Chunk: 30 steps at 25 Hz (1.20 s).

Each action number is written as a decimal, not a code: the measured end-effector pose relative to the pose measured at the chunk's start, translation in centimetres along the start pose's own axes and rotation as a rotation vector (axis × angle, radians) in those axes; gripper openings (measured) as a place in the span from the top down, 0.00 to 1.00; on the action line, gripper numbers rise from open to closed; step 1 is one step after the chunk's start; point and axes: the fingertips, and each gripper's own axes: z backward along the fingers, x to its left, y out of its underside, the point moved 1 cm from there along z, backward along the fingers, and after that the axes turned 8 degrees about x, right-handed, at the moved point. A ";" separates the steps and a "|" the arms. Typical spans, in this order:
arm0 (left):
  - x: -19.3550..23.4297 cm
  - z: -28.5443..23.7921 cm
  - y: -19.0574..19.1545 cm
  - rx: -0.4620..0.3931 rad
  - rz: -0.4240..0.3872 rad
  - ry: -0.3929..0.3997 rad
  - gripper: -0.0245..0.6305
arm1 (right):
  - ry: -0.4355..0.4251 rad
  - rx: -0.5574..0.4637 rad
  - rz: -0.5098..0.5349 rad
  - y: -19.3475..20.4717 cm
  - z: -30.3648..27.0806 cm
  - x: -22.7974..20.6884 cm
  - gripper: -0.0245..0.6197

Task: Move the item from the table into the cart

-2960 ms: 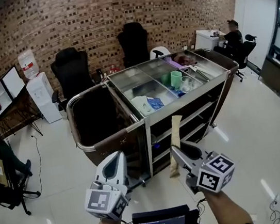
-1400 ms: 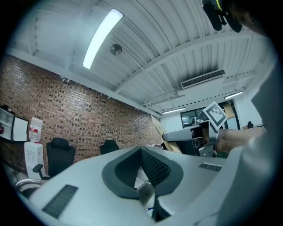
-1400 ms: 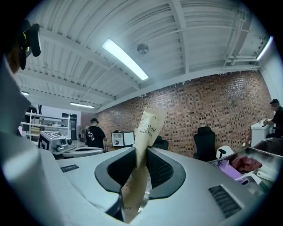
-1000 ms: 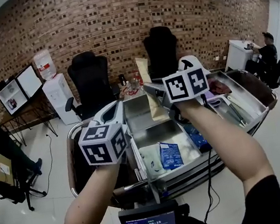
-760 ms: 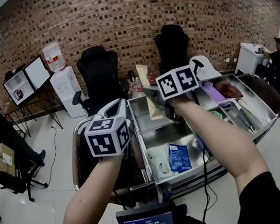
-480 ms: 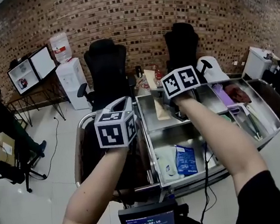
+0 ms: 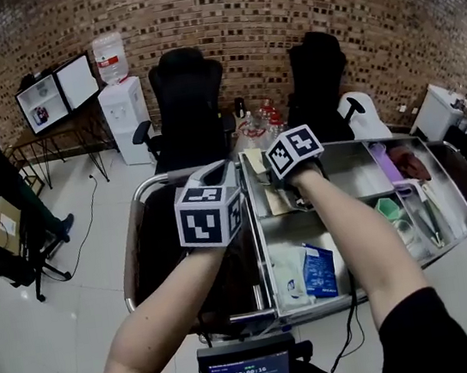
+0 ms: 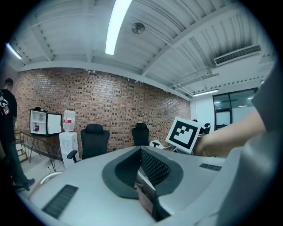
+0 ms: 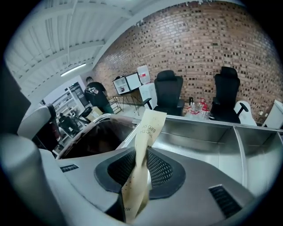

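My right claw (image 9: 142, 161) is pinching a tall paper packet (image 9: 149, 128). The packet stands upright between the pads, its printed top end well above my fingertips. It hangs inside the cart (image 7: 133, 222), over the back left compartment of the steel tray (image 7: 349, 174). I cannot tell whether its lower end touches the tray floor.

The tightest edge is on my left. The tray's left wall (image 7: 257, 238) runs just beside the packet, and past it lies the dark bin (image 7: 161, 257). The back wall of the compartment is close ahead. To my right, bare steel floor stretches as far as an upright partition (image 9: 233, 145), so the room to slide is on that side. Nearer to me, the front compartment holds a white packet (image 7: 286, 267) and a blue packet (image 7: 320, 269) lying flat, well apart from my claw.

My left claw (image 8: 142, 160) is pressed together, pad against pad. It hovers above the dark bin, near the tray's left wall, and points out almost level toward the black chairs (image 7: 188, 92) and the brick wall (image 7: 233, 7). The curved rail (image 7: 130, 249) around the bin sits below it and off to the left. The two claws are near each other, with the tray's wall between them.
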 end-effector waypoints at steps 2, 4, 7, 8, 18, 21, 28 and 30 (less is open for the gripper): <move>0.3 -0.8 0.2 0.003 -0.007 -0.006 0.96 | -0.008 0.020 -0.014 0.0 -1.1 -0.6 0.86; 0.6 -1.8 0.7 0.026 -0.008 -0.012 0.96 | -0.003 0.047 -0.024 0.4 -1.8 -1.2 0.86; 1.4 -2.9 1.7 0.066 -0.026 -0.027 0.96 | 0.003 0.093 -0.029 1.1 -3.1 -1.5 0.86; 1.6 -3.2 1.9 0.076 -0.027 -0.029 0.96 | -0.001 0.107 -0.034 1.3 -3.5 -1.5 0.86; 1.9 -4.7 3.3 0.099 -0.028 0.001 0.96 | 0.005 0.200 -0.049 2.6 -6.2 -2.2 0.86; 2.1 -4.8 3.5 0.089 -0.030 -0.003 0.96 | 0.010 0.208 -0.053 2.6 -6.5 -2.4 0.86; 2.6 -5.6 4.3 0.102 -0.035 0.001 0.96 | 0.028 0.208 -0.065 2.4 -7.1 -2.9 0.78; 2.7 -5.7 4.4 0.109 -0.037 0.000 0.96 | 0.025 0.193 -0.069 2.1 -6.8 -3.0 0.76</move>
